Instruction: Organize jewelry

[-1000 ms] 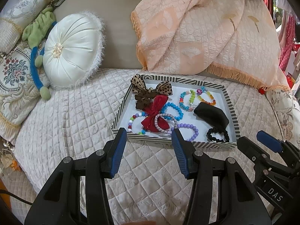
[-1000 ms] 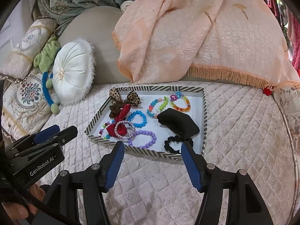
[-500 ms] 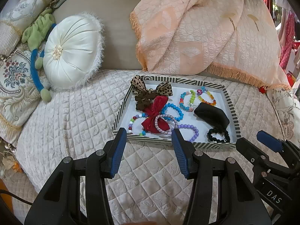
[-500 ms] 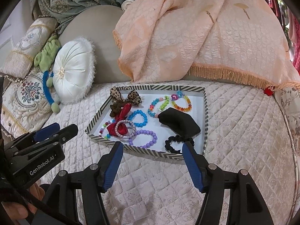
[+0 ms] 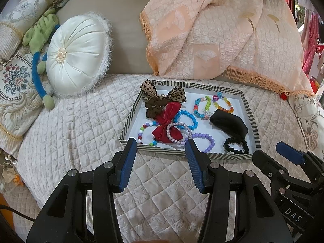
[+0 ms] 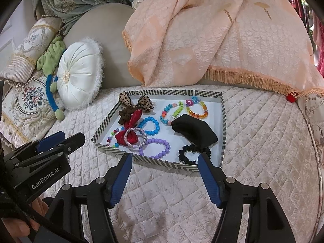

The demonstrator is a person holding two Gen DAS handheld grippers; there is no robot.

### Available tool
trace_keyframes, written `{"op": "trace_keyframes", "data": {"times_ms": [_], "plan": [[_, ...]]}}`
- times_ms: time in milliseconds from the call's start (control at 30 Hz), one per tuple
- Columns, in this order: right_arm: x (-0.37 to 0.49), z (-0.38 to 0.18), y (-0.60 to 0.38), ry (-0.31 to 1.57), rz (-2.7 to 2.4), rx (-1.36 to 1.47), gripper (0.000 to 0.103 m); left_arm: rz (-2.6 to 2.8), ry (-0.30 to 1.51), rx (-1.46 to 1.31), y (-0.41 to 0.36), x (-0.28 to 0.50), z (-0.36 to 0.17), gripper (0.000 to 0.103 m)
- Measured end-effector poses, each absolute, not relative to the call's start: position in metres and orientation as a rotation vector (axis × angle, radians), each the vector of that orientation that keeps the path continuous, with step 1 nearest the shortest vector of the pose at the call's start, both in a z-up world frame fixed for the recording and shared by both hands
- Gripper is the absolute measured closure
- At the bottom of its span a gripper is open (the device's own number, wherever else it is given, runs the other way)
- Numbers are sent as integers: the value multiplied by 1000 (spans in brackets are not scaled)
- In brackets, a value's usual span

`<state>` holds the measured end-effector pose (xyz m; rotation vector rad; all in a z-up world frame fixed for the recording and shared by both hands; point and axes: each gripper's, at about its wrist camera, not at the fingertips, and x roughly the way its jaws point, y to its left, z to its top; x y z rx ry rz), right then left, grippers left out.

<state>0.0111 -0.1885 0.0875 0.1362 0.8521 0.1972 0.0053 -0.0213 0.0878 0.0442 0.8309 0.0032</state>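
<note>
A striped-rim tray (image 5: 129,119) (image 6: 222,121) lies on the quilted bed. In it lie a leopard bow (image 5: 174,93), a brown scrunchie (image 5: 156,107), a red velvet bow (image 5: 168,125) (image 6: 131,129), several bead bracelets, among them a blue one (image 5: 186,119) and a purple one (image 5: 204,139) (image 6: 158,147), a black pouch (image 5: 228,125) (image 6: 194,129) and a black scrunchie (image 5: 236,144) (image 6: 192,151). My left gripper (image 5: 160,143) is open and empty just before the tray's near rim. My right gripper (image 6: 165,158) is open and empty at the near rim too.
A round white cushion (image 5: 75,54), a green and blue plush toy (image 5: 38,40) and embroidered pillows (image 5: 14,85) lie at the left. A peach fringed throw (image 5: 222,36) drapes behind the tray. The bed edge curves at the right (image 6: 311,141).
Both grippers have moved slightly closer to the tray. Both stay open and nothing in the tray has moved.
</note>
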Motion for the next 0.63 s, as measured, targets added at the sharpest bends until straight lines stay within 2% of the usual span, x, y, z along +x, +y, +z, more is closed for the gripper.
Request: {"op": "trace_keyframes", "data": {"times_ms": [633], "plan": [[15, 73, -207, 869, 180, 145, 37, -6, 833, 67, -21, 3, 80, 53]]}}
